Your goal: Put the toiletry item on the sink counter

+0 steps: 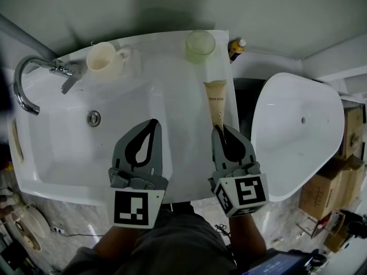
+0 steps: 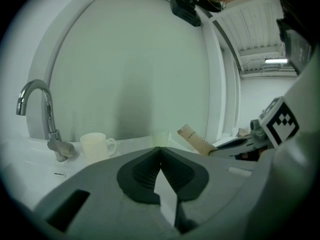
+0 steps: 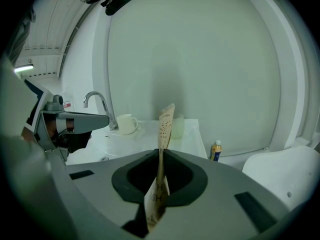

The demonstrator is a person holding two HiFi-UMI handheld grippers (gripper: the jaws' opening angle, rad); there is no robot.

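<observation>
- Grey plastic nearest: left gripper (image 1: 153,122), tips pressed together on nothing, hovering over the white basin (image 1: 57,153) and taking no part in the hold.
- Just beside it, right gripper (image 1: 219,129), clamped flat on the near end of the tan tube (image 1: 217,102).
- Crimped end of the tube pointing away and angled upward. Apparently not yet laid down, though contact with the surface is hard to judge from above.
- Under the tube, the narrow right strip of the sink counter (image 1: 192,110): basin slope on one side, outer edge on the other, little flat room between.
- Just past the crimped end, a pale green cup (image 1: 200,44) at the back right corner.
- Farther left along the back edge, a cream mug (image 1: 105,59) and then the chrome faucet (image 1: 34,76).
- Off the counter behind the cup, a small bottle (image 1: 237,49). To the right and lower, a white tub (image 1: 298,130).
- Risks, as a judgement:
  - Released while tilted, likely to flop and roll, either down into the basin or over the outer edge toward the tub.
  - Pushed much farther forward, likely to nudge the cup, light and easy to tip.
  - Let go too high, liable to bounce on the hard glaze.
  - Safer lowered flat, lengthwise along the strip, short of the cup, before easing the grip.
</observation>
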